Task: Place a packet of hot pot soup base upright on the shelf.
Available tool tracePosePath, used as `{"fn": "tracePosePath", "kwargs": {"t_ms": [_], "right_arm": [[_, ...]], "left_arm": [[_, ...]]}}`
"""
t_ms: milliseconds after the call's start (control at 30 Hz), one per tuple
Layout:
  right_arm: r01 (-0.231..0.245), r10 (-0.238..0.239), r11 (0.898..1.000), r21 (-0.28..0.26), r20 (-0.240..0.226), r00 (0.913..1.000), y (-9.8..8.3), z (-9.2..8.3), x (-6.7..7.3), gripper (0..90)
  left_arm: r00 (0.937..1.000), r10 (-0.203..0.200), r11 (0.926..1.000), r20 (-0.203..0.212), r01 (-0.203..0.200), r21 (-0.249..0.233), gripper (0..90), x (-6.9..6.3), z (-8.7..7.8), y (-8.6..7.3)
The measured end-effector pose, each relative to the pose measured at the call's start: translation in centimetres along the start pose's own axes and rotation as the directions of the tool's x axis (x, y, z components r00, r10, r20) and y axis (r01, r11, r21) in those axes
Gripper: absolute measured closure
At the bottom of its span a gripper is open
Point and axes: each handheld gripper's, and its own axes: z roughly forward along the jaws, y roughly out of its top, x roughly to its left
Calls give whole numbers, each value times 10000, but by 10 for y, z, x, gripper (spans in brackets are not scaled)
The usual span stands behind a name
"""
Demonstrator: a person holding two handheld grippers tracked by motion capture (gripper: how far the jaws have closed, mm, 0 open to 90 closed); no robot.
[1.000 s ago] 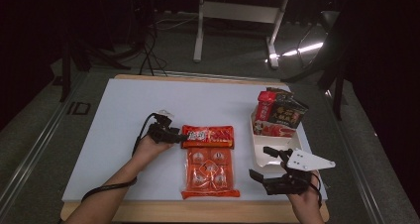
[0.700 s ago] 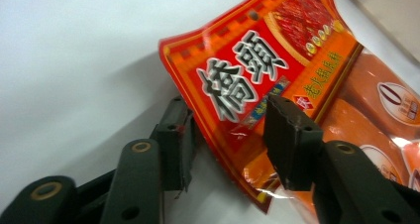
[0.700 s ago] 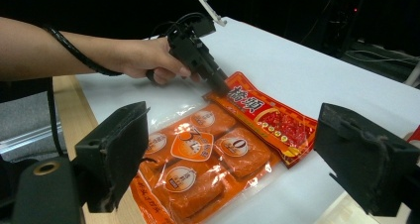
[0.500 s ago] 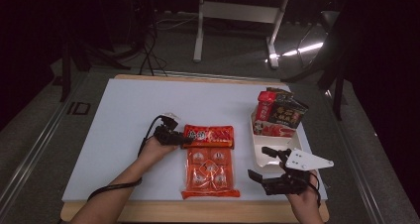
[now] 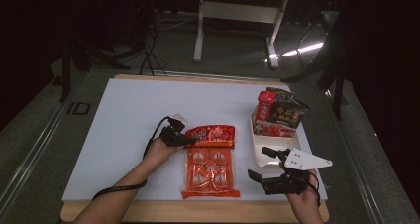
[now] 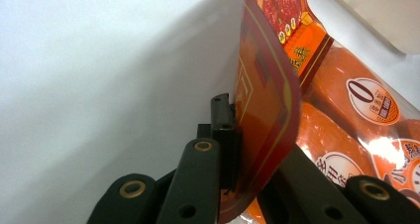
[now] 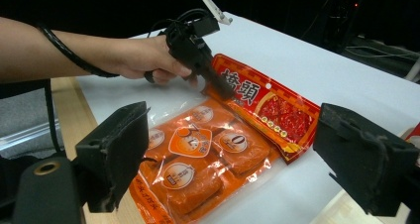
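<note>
Now your left gripper (image 5: 182, 137) has clamped onto the red header edge of the orange snack pouch (image 5: 210, 167).

A second ago its jaws stood apart just short of the pouch; they have just been closing, and in the left gripper view the glossy red card (image 6: 265, 115) is pinched flat between them. That likely means the grasp is made and the pouch is ready to lift or drag. The pouch lies flat on the white worktop (image 5: 124, 120), mid-front, its header toward the far side. Your right gripper (image 5: 270, 169) hovers near the front right corner, jaws spread wide with nothing in them, beside the white tray (image 5: 258, 154) of other packets (image 5: 280, 112).
</note>
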Motion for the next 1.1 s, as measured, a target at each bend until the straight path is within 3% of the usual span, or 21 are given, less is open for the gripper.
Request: {"fn": "tracePosePath", "kwargs": {"t_ms": [133,333,533,700,733,833,867,1100], "right_arm": [[69,-68,10000,-69,47,10000,1,0,1,140],[260,-242,9992,-318,556,9982,2,-4,0,142],[-595,608,9980,-225,644,9961,3,-8,-2,120],[-271,287,9992,-277,571,9980,6,-10,2,104],[-190,212,9993,-311,725,9971,7,-10,3,104],[-199,226,9991,-371,748,9969,9,-9,5,103],[-253,272,9991,-335,557,9981,10,-9,5,103],[-327,339,9994,-150,920,9952,13,-9,6,108]], "left_arm": [[10000,8,9998,99,-6,-203,897,-3,-8,4],[9995,308,9978,51,-305,-594,899,-13,-23,10],[9985,532,9954,155,-517,-811,899,-24,-40,17],[9972,701,9916,269,-667,-1106,899,-33,-52,18],[9965,793,9906,244,-761,-1134,900,-35,-54,19],[9953,932,9880,269,-892,-1257,900,-41,-62,20],[9950,974,9876,230,-938,-1260,900,-43,-63,21],[9910,1317,9798,244,-1264,-1549,900,-56,-75,23]]}}
